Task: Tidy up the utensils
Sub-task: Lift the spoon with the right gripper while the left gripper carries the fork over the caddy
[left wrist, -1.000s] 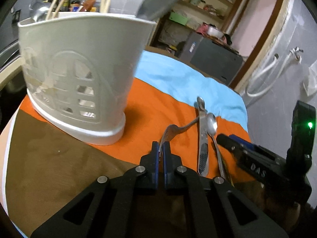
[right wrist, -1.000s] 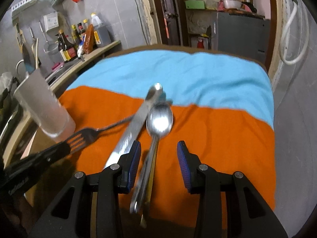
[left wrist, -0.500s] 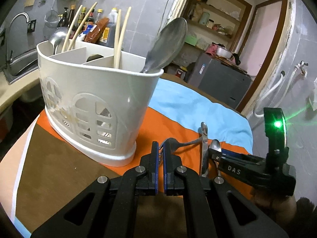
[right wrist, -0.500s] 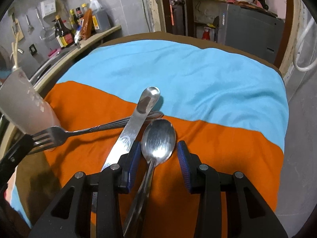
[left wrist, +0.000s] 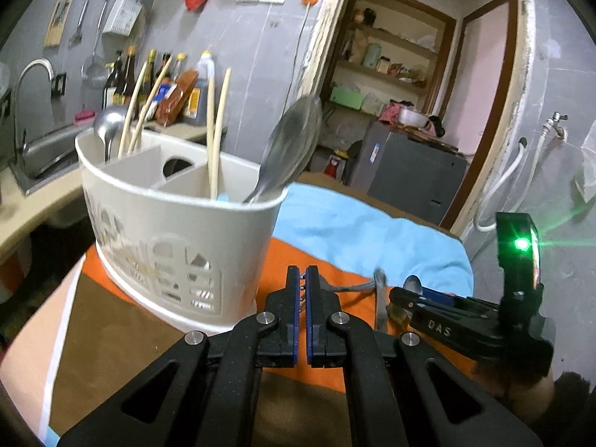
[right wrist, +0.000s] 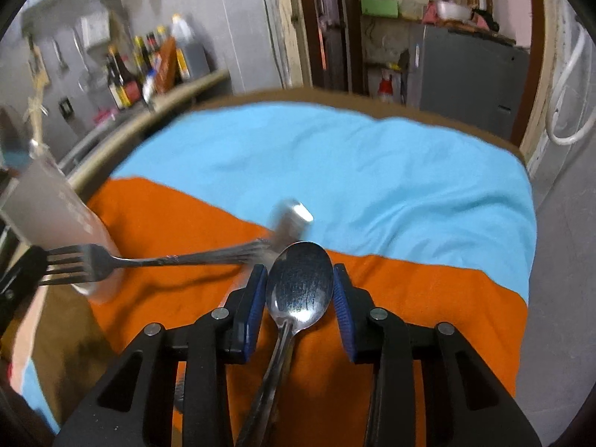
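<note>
L gripper [left wrist: 302, 279] is level, just beside the white caddy [left wrist: 175, 238] at the orange cloth's [right wrist: 409, 298] left edge, pinched tight on the fork's [right wrist: 93, 260] tines, handle sticking out sideways. R gripper [right wrist: 300, 283] is low, fingers apart w/ the spoon [right wrist: 300, 288] bowl between. Caddy holds chopsticks [left wrist: 218, 130], a ladle [left wrist: 110, 123] & a big spoon [left wrist: 287, 145] in separate compartments. Knife [right wrist: 290, 219] is blurred.

Dim indoor light is falling evenly, and a small green lamp [left wrist: 523, 243] is flaring into streaks. Fisheye curvature is bending the edges, while the flat steel knife [right wrist: 289, 216] is smearing with motion blur.
</note>
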Action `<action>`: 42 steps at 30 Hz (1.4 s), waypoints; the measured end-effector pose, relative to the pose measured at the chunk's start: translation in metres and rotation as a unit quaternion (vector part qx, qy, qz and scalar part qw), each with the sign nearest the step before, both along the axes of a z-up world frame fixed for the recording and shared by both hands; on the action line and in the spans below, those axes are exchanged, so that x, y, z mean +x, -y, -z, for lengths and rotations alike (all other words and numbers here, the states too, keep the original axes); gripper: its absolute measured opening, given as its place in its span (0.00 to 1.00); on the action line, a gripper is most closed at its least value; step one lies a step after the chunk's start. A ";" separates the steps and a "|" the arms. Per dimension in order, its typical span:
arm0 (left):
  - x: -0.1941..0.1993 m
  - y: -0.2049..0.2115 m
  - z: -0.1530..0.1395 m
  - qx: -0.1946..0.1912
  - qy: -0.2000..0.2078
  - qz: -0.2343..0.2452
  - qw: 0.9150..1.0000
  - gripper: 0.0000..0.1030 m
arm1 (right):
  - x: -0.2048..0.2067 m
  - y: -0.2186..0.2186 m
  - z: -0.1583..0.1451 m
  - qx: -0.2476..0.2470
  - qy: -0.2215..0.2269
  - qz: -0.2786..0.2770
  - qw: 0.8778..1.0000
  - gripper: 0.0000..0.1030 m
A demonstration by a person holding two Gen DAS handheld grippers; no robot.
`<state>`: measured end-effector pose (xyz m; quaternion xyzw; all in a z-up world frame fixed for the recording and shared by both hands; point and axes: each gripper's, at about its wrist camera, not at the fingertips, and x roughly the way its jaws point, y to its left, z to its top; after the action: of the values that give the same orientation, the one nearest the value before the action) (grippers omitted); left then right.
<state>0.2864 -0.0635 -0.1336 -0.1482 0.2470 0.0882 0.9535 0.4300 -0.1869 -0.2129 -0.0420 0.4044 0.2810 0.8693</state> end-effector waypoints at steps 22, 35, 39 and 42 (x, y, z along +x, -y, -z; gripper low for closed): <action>-0.012 0.004 -0.055 0.064 0.063 0.062 0.994 0.00 | -0.080 0.025 -0.050 0.094 0.140 0.044 0.985 0.31; -0.029 -0.021 -0.104 0.051 0.085 0.096 0.990 0.00 | -0.106 0.017 -0.114 0.093 0.229 0.078 0.966 0.31; -0.035 -0.029 -0.121 0.051 0.093 0.108 0.989 0.00 | -0.113 0.010 -0.136 0.096 0.250 0.087 0.960 0.31; -0.040 -0.039 -0.134 0.043 0.101 0.116 0.987 0.00 | -0.119 0.003 -0.155 0.097 0.267 0.087 0.955 0.31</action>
<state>0.2468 -0.0241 0.0002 -0.0853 0.1607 -0.0282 0.9829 0.3109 -0.1899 -0.0581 0.0048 0.1302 0.2205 0.9666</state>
